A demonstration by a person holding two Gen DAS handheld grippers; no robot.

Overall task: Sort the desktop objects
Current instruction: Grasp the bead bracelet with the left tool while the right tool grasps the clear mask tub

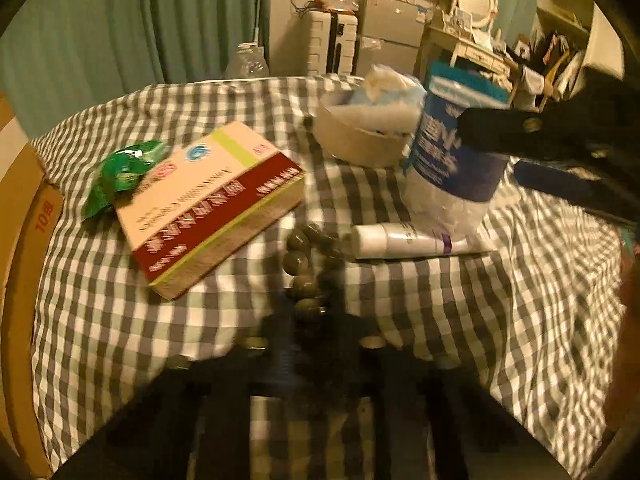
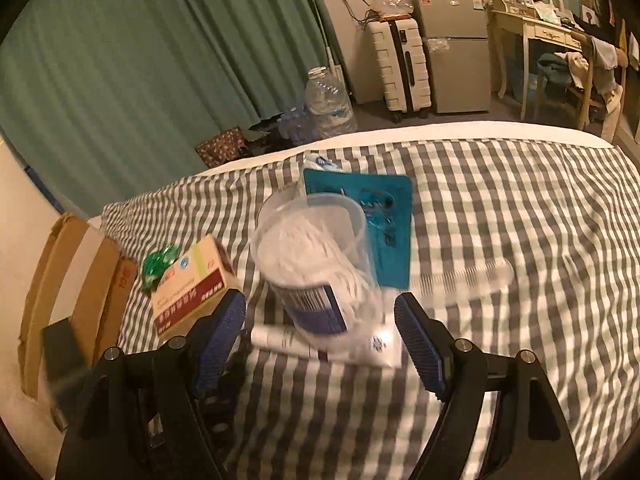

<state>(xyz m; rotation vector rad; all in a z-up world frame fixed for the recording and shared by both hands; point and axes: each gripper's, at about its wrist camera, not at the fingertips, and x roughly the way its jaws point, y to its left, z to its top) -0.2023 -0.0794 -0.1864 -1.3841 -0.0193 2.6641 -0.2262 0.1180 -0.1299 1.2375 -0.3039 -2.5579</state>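
Right in the middle of the checked bed cover (image 2: 500, 208) stands a clear plastic tub (image 2: 316, 264) with a dark blue label, full of white cotton swabs. A white tube (image 2: 320, 346) lies flat against its foot. Behind the tub lies a teal card (image 2: 384, 220), and a clear comb (image 2: 464, 278) rests to its right. To the left sits a cream and dark red box (image 2: 192, 292), with a crinkly green wrapper (image 2: 158, 266) touching its far corner.

The right gripper (image 2: 320, 344) is spread wide, one blue pad on each side of the tub's lower part, near it but not pressing it.

A string of dark round beads (image 1: 310, 264) lies on the cover between the box and the tube. The left gripper (image 1: 316, 312) is clenched tight right at the near end of the beads, but the blur hides whether it pinches them.
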